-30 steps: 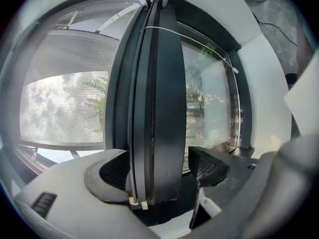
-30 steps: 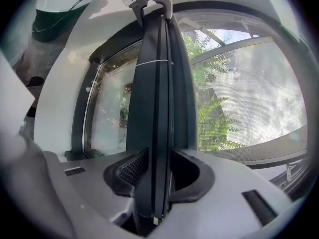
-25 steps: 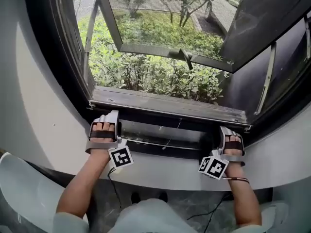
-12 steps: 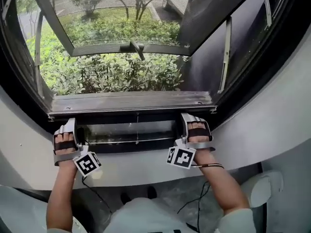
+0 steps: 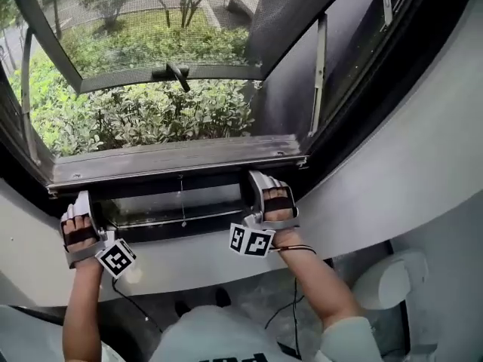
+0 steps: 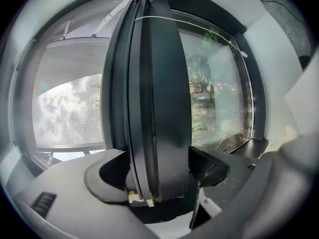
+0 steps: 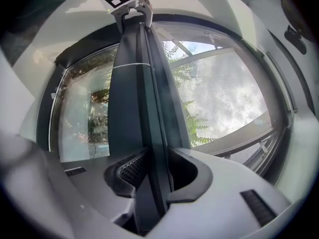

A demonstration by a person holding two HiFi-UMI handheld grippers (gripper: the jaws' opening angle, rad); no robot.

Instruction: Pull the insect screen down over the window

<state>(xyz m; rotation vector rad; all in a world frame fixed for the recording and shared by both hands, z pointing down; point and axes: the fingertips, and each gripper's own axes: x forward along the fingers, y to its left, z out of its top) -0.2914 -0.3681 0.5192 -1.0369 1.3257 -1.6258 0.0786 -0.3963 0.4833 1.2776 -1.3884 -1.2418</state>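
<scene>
Head view: you grip the insect screen's bottom bar (image 5: 177, 161) near both ends, with the left gripper (image 5: 78, 204) at 8 o'clock and the right gripper (image 5: 262, 181) near 5 o'clock. The left jaws pinch the dark bar. The right jaws are closing on it, pads touching. The bar runs across mid-frame, below the shrubs (image 5: 151, 115) at 12 o'clock.

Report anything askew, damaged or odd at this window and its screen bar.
Nothing stands out. The dark metal bottom bar of the insect screen lies parallel to the black window frame below it. The left gripper is clamped on its left end; the right gripper's jaws are closing on its right part.
</scene>
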